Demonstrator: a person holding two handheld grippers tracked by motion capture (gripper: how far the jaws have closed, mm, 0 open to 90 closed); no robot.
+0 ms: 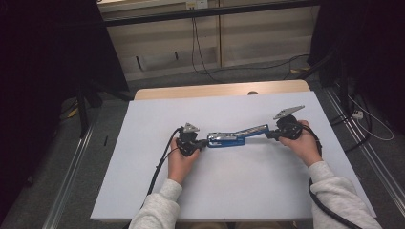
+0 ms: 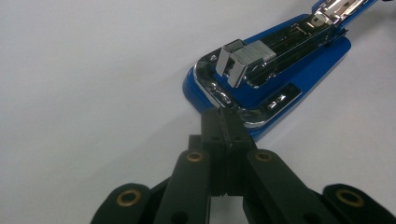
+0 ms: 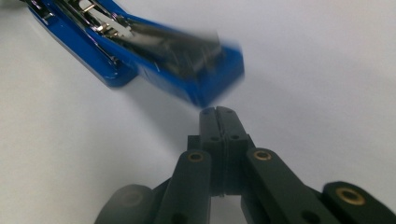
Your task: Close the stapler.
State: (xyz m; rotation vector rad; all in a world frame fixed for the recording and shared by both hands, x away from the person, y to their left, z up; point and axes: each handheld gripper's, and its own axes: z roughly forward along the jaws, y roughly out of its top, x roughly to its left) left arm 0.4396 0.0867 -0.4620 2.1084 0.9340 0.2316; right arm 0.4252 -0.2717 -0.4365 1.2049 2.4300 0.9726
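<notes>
A blue stapler (image 1: 236,136) lies swung open on the white table top (image 1: 229,191), its chrome magazine facing up. In the left gripper view its blue base (image 2: 303,70) carries a silver metal block (image 2: 236,60) in the channel. My left gripper (image 1: 205,142) is shut, and its tips (image 2: 224,116) touch the chrome rim at the base's near end. My right gripper (image 1: 269,135) is shut too. Its tips (image 3: 218,112) stand just short of the blurred blue end of the stapler's raised arm (image 3: 205,88); whether they touch it I cannot tell.
The white sheet covers a wooden table whose far edge (image 1: 219,89) shows at the back. Metal rails (image 1: 71,176) run along the floor on both sides, and cables (image 1: 200,57) trail over the floor behind. Black cables hang from both grippers toward the person.
</notes>
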